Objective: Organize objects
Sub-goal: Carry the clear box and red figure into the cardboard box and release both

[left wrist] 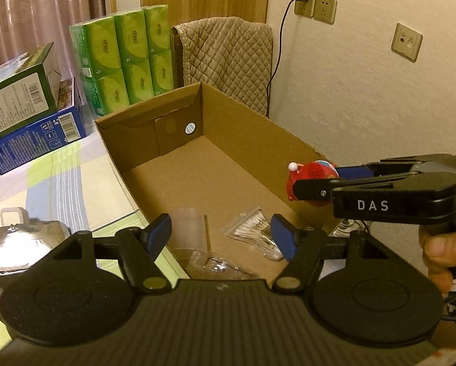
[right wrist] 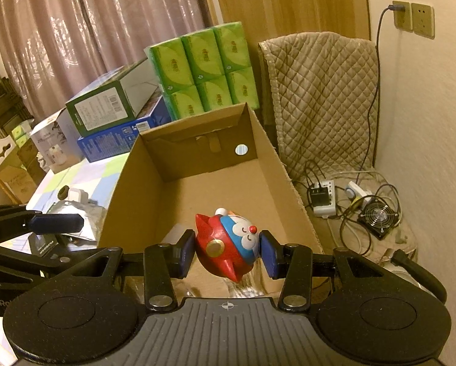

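The cardboard box (right wrist: 136,183) stands on the table (left wrist: 75,177), with a bag of cotton swabs (left wrist: 252,228) lying inside at its near end, two stacked boxes (right wrist: 112,119) to its left, tissue packs (right wrist: 203,70) behind it and a covered chair (right wrist: 322,97) to its right.
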`<state>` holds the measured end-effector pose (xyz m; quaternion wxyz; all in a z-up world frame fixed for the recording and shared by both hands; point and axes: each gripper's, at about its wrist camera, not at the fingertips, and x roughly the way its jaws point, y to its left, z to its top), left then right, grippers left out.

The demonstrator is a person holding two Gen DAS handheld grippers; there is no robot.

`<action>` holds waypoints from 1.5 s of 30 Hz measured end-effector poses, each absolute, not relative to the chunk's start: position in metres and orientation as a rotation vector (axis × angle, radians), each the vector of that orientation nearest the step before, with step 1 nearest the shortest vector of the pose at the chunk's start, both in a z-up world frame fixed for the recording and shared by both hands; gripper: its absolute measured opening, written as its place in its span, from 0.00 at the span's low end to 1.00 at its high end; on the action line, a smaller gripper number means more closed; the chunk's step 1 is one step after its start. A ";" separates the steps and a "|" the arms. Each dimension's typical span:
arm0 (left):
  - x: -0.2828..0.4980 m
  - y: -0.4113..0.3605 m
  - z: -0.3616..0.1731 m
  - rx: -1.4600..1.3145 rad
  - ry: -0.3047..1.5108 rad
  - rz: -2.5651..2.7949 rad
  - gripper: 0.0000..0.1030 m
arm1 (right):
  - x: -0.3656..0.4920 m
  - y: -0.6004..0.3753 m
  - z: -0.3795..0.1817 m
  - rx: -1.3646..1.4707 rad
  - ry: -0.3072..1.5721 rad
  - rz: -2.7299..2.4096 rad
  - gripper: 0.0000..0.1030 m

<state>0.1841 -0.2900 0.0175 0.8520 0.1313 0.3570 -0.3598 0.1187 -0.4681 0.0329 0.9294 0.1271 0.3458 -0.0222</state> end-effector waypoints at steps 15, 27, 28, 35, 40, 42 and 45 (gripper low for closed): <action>0.190 -0.261 0.030 0.238 0.727 -0.716 0.65 | 0.121 -0.467 0.046 0.365 0.621 0.002 0.72; 0.187 -0.234 0.032 0.215 0.728 -0.681 0.66 | 0.112 -0.451 0.056 0.323 0.622 0.005 0.72; 0.187 -0.231 0.033 0.215 0.727 -0.678 0.66 | 0.111 -0.448 0.056 0.319 0.622 0.007 0.72; 0.181 -0.214 0.038 0.210 0.725 -0.653 0.67 | 0.106 -0.428 0.067 0.268 0.624 0.025 0.72; 0.179 -0.196 0.043 0.195 0.720 -0.629 0.70 | 0.103 -0.407 0.076 0.239 0.607 0.057 0.72; 0.178 -0.188 0.045 0.189 0.718 -0.618 0.71 | 0.103 -0.397 0.079 0.228 0.602 0.074 0.72; 0.177 -0.173 0.046 0.182 0.717 -0.595 0.75 | 0.103 -0.382 0.083 0.218 0.594 0.100 0.72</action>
